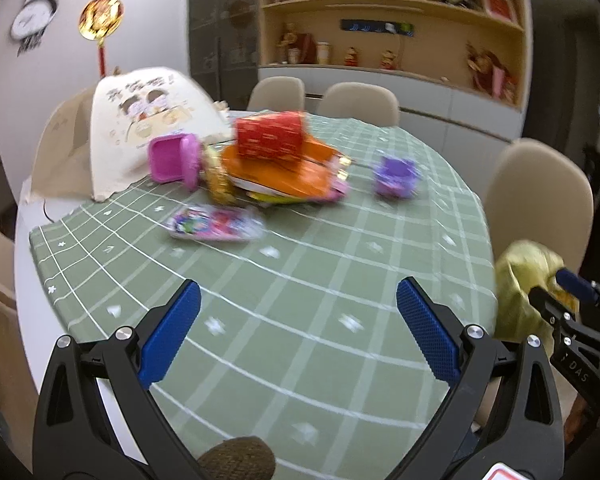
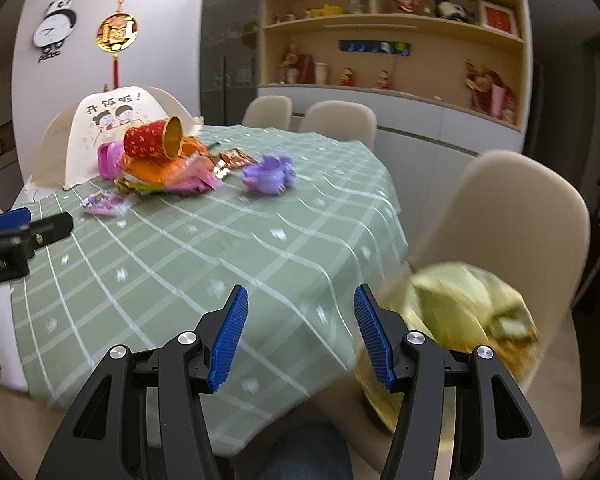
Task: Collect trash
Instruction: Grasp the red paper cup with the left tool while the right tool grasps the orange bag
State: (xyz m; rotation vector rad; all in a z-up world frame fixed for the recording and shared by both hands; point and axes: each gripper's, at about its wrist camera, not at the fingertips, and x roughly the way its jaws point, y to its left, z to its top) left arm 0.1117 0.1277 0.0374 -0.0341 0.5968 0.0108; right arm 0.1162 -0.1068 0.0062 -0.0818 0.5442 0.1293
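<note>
The left gripper [image 1: 298,334], at the bottom of the left wrist view, is standing with its blue ribbed pads spread wide over bare green checked tablecloth [image 1: 300,292], with nothing between them and nothing touching them. The right gripper [image 2: 300,338], low in the right wrist view, is also standing wide open, its two pads apart over the cloth's near edge and holding nothing. A crumpled yellow-green wrapper [image 2: 460,312] is showing just right of its right finger, blurred; whether it is touching that finger or resting on the beige chair [image 2: 512,216] behind it cannot be told.

The trash is lying in a loose pile toward the upper left of the table. A red patterned paper cup with a gold inside [image 2: 152,140] is lying on its side on top of an orange foil packet [image 2: 160,168], its mouth facing right; what it contains cannot be seen. A magenta plastic box with its lid hanging open [image 1: 172,158] is sitting just left of the pile, its inside looking empty. A purple plastic cup-like container [image 2: 268,174] is standing apart to the right. A flat multicoloured snack wrapper [image 1: 216,224] is lying alone on the cloth, nearer the camera than the pile.
</note>
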